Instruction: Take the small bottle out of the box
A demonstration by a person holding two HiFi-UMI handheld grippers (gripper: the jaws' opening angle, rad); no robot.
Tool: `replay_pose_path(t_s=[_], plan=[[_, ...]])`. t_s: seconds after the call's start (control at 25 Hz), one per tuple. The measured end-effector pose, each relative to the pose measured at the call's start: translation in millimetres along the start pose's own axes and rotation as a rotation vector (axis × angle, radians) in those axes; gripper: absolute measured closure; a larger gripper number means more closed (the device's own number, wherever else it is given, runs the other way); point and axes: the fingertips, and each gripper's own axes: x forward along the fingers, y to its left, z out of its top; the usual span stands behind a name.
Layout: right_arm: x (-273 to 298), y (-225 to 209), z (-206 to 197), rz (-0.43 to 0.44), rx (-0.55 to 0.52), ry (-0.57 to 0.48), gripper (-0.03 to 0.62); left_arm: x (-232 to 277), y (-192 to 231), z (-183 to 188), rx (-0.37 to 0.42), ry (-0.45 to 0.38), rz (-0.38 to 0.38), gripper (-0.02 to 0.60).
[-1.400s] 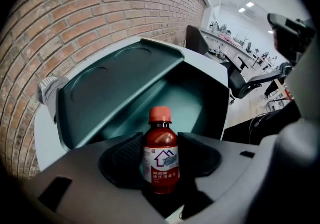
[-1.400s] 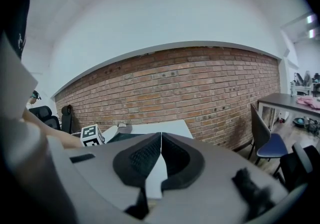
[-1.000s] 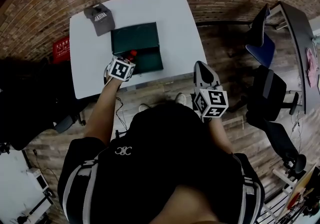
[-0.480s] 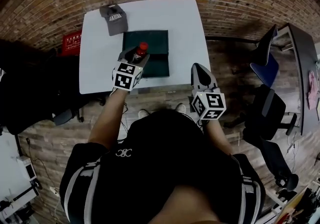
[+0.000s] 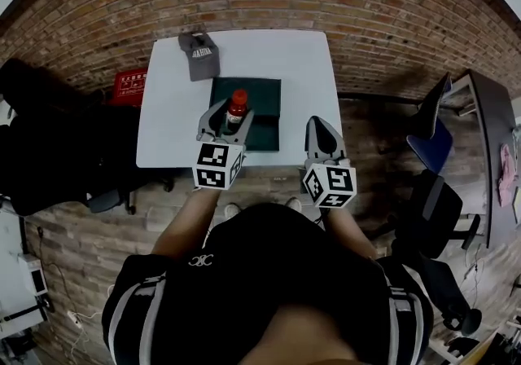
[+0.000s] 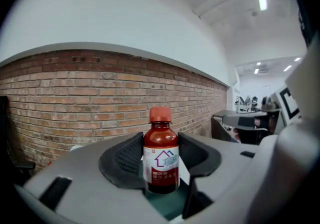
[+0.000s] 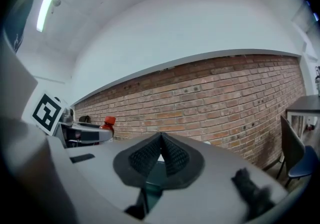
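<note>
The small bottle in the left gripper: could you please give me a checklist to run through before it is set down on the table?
1. Grip: the left gripper's jaws are closed on the small bottle's body: ok.
2. Bottle upright with its red lid on: ok.
3. Bottle lifted clear of the green box's rim: cannot tell; in the head view it hangs over the box.
4. Right gripper out of the way: ok; it is shut, empty and to the right of the box.
5. Free set-down spot: ok; the white table is bare to the right of the box, and the grey hat lies at the far left.
</note>
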Motion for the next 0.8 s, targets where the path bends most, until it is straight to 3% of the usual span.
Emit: replay_pose_path(t_s=[0.24, 0.8], plan=[[14.7, 12.5, 9.0, 0.028, -0.018, -0.003, 0.565, -17.6, -1.4, 13.0, 0.033, -0.051, 0.102, 0.357], [18.0, 43.2, 6.0, 0.097, -0.034, 0.014, 0.565, -35.4, 7.0, -2.1, 0.003, -0.034, 0.128, 0.357]])
